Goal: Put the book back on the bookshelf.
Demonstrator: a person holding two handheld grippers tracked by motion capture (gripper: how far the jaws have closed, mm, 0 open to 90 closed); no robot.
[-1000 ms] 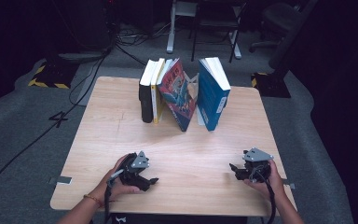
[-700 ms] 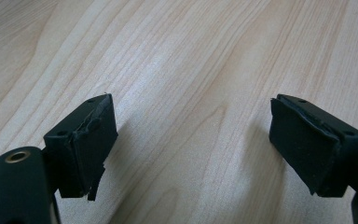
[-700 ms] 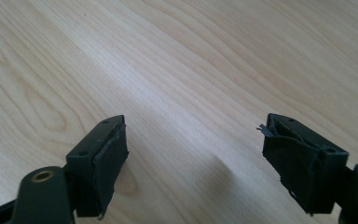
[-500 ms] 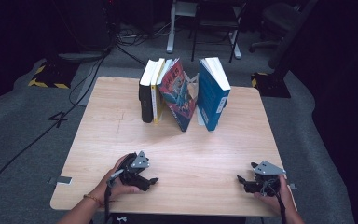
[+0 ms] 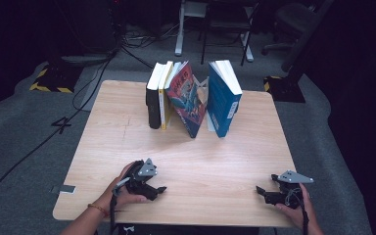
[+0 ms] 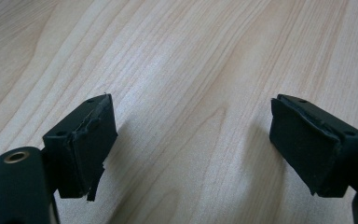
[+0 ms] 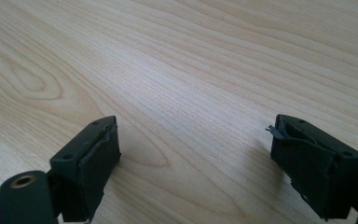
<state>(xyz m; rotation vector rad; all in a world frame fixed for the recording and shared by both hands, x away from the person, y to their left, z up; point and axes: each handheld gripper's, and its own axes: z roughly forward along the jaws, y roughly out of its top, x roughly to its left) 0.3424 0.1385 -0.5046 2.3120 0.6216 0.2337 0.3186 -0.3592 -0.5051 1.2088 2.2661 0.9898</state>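
Four books (image 5: 194, 98) on one table (image 5: 127, 147); two grippers, jaws apart

Left tongs (image 5: 160, 189) low at near bench edge, jaws wide, empty. Right tongs (image 5: 260, 192) low at near right, jaws just opening, nothing between.

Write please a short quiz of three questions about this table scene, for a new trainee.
1. True or false: the left claw is holding a book.
2. How many books stand at the far side of the table? A) two B) four C) six
3. Which book leans most?

Key:
1. False; both the left claw and the right claw are open, with bare wood between the jaws.
2. B: black book, yellow book, red illustrated book, blue book.
3. The red illustrated book.
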